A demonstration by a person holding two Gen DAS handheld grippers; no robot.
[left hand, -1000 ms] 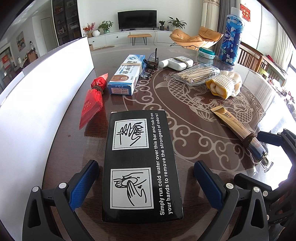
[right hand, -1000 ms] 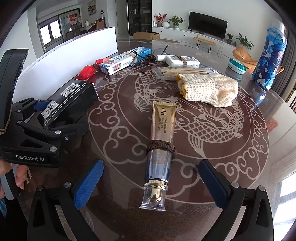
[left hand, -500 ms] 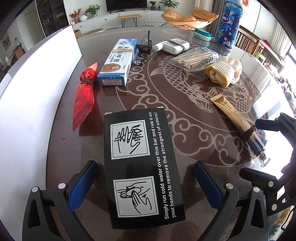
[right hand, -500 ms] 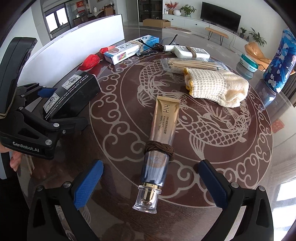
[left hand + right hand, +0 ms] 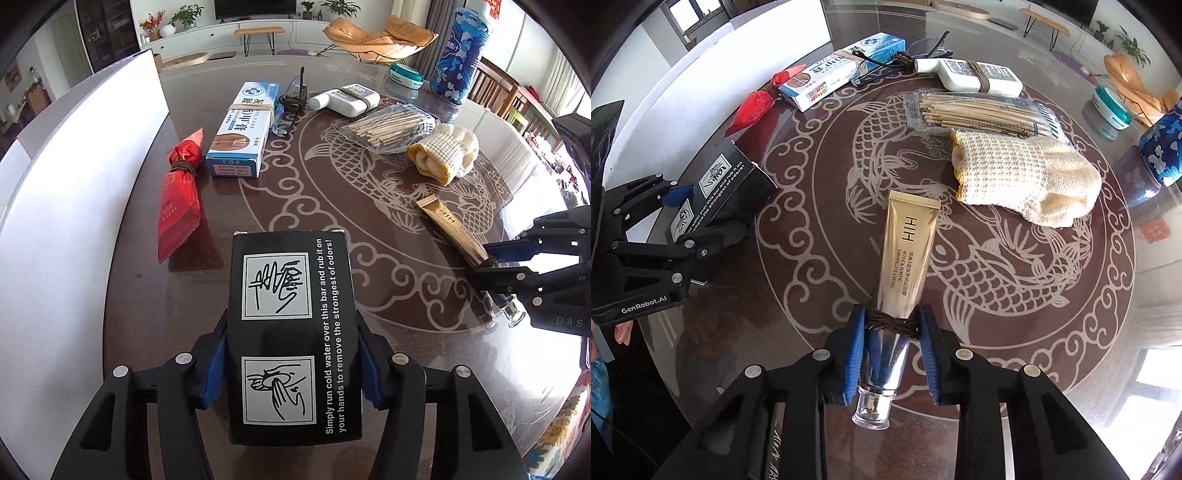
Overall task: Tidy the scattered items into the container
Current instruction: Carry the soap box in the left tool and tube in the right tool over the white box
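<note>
both hands are at the pick-up step, each taking one item off the table (image 5: 229,173). the left gripper (image 5: 291,365) is closing on the black box (image 5: 291,332), which sits lengthwise between its fingers with the blue pads pressed to both long sides; the box seems to rest on the table, though its underside is hidden. the right gripper (image 5: 891,354) is pressed together on the gold tube (image 5: 905,273), pinching it at the brown band near the cap end, the clear cap poking back toward the wrist and the crimped end pointing away ahead.

the white container (image 5: 74,192) stands just left of the left gripper, its wall running away along the table edge; its inside is out of view.

next, i judge, both items need lifting clear of the table and carrying over that wall, the box first as it is nearest. the tube must cross past the left hand, so the two want to go in turn. other items ahead of the grippers are untouched.
</note>
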